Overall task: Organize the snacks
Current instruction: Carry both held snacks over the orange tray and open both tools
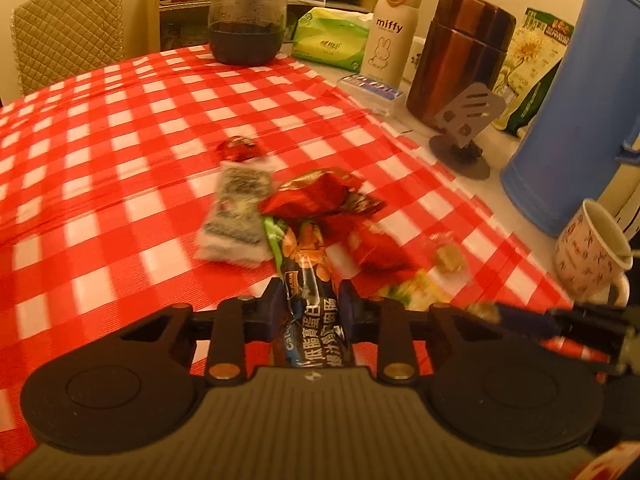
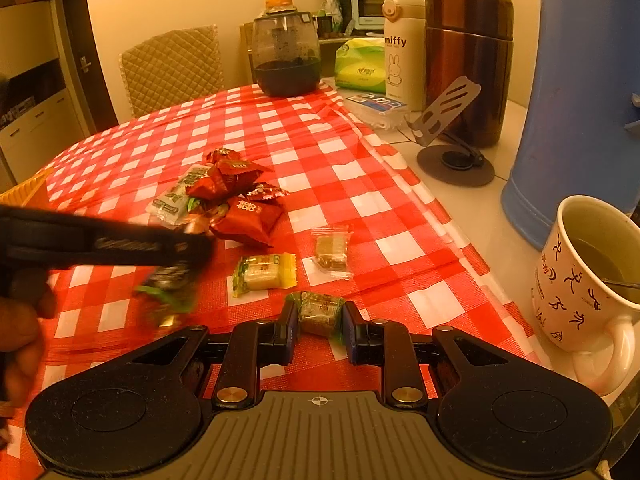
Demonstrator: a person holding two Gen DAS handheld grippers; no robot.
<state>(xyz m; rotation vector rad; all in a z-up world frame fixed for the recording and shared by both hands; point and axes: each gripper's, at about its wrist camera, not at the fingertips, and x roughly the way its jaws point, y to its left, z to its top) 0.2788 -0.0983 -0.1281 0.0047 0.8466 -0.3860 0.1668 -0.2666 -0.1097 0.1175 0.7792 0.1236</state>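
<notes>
Now both claws tilt downward, left claw [image 1: 310, 300] gripping snack stick [image 1: 306, 280].

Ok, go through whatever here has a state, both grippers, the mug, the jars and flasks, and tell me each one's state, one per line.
left gripper: shut on the long dark snack packet
right gripper: shut on a small green-wrapped candy
mug: upright, liquid inside
glass jar: lid on, dark contents low
brown flask: upright, closed
miffy bottle: upright, capped
</notes>
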